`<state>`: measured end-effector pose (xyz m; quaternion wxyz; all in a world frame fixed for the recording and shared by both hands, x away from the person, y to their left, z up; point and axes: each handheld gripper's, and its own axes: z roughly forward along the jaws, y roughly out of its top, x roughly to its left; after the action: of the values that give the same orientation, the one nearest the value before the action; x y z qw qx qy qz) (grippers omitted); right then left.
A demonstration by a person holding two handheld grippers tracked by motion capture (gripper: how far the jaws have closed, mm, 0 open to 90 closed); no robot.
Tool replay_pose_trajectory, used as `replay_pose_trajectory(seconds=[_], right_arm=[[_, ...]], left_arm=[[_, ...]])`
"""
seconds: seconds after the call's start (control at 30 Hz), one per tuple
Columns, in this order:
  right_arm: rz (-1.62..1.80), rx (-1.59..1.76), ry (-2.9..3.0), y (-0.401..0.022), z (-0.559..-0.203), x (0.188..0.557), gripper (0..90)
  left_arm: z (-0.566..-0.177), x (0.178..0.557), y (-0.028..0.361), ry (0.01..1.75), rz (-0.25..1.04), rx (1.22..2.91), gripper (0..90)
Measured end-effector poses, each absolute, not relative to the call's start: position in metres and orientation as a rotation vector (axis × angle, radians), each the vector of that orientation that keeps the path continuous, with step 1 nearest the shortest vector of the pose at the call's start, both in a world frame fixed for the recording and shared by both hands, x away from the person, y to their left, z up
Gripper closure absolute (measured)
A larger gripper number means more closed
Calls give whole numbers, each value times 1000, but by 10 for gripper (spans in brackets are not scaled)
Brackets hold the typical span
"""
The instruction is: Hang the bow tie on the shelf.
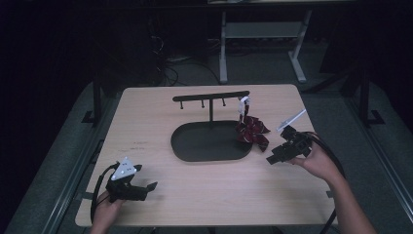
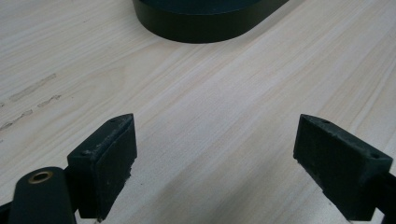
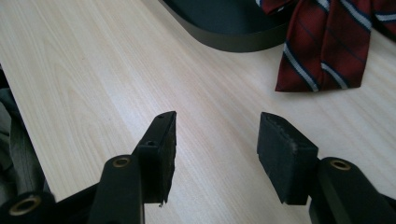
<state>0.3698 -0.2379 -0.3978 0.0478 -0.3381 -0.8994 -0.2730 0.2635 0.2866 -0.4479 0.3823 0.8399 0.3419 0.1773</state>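
Beside the black stand's (image 1: 210, 141) right end, a red striped bow tie (image 1: 252, 130) is hanging from its bar, drooping onto the tray edge and counter (image 1: 195, 195). Right gripper (image 1: 280, 154) is hovering near it, jaws gaping, empty. Left gripper (image 1: 141, 189) is waiting well apart, jaws wide, empty.

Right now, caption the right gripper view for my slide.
Open jaws above the wooden table, striped red bow tie beside the black stand base.

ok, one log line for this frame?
left claw: open, empty, over table | right claw: open, empty, beside striped bow tie | bow tie: hanging from stand, end on tray edge
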Motion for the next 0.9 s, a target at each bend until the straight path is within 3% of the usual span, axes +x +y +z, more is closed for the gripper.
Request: replay_pose_trajectory(seconds=[0.9], right_arm=[[-894,-1043,-2702,-243,-429,329,458]], left_arm=[[-448,262,286,875,456,2148,131]])
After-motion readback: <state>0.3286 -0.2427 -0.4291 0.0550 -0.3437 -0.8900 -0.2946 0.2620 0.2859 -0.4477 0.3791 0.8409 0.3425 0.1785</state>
